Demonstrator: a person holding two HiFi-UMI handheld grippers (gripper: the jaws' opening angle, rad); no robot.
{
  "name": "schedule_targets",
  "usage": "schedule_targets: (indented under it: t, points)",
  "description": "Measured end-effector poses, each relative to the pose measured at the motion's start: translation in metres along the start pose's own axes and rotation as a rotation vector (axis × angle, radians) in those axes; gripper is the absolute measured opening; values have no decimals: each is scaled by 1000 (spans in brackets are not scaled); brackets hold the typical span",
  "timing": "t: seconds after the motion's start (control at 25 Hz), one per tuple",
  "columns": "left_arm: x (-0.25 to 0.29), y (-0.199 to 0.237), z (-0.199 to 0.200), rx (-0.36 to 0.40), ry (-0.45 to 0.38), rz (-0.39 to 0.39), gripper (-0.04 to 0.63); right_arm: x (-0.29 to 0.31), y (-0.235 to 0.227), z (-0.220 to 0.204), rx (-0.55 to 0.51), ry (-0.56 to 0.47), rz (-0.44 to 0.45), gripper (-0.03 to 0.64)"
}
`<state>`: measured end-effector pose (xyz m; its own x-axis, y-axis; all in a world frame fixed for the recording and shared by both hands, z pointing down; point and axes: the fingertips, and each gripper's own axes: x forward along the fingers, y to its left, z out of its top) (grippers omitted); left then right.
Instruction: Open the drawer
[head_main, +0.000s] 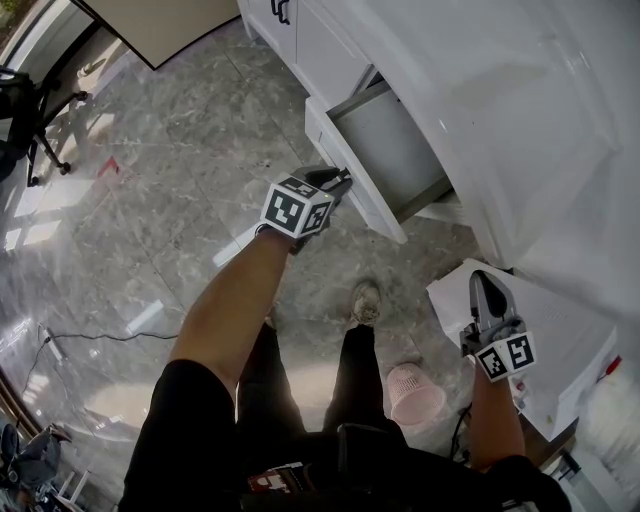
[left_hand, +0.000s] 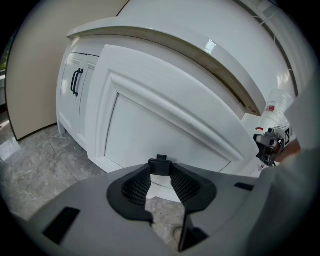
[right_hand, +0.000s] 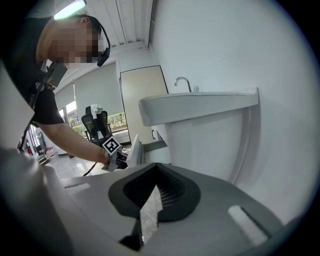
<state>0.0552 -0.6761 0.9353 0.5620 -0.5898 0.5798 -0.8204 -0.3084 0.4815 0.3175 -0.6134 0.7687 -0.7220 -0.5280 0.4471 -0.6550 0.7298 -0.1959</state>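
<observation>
1. Nearest the person, dark trousers and one shoe (head_main: 366, 300) stand on the grey stone floor (head_main: 150, 200). A pink waste basket (head_main: 415, 392) sits just beside the right leg.
2. The right gripper (head_main: 487, 290) is held at the person's right side, well apart from the drawer. Its own view shows the jaws pressed together with nothing between them.
3. Farther out, the left gripper (head_main: 338, 181) reaches from a bare forearm to the drawer front and slants downward.
4. In the left gripper view, the jaws are clenched on the small black handle (left_hand: 161, 164), which sits between the pad tips.
5. The drawer (head_main: 375, 205) stands partway out of the white cabinet (head_main: 330, 50). Its front panel is clear of the cabinet face, and its grey inside shows from above.
6. The white counter (head_main: 480, 100) lies over the drawer. The right gripper view shows a tap (right_hand: 184, 82) on top of it.
7. Past the drawer, a cupboard door carries a black door pull (left_hand: 76, 82).
8. Farthest off, a cable (head_main: 90, 335) trails across the floor and an office chair (head_main: 25, 110) stands near the edge of the head view.
</observation>
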Motion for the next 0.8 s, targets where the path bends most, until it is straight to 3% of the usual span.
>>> schedule_targets:
  t: [0.8]
  points:
    - [-39,9,-30,-12,8,5,124,12,32,3,-33,20,29,-6]
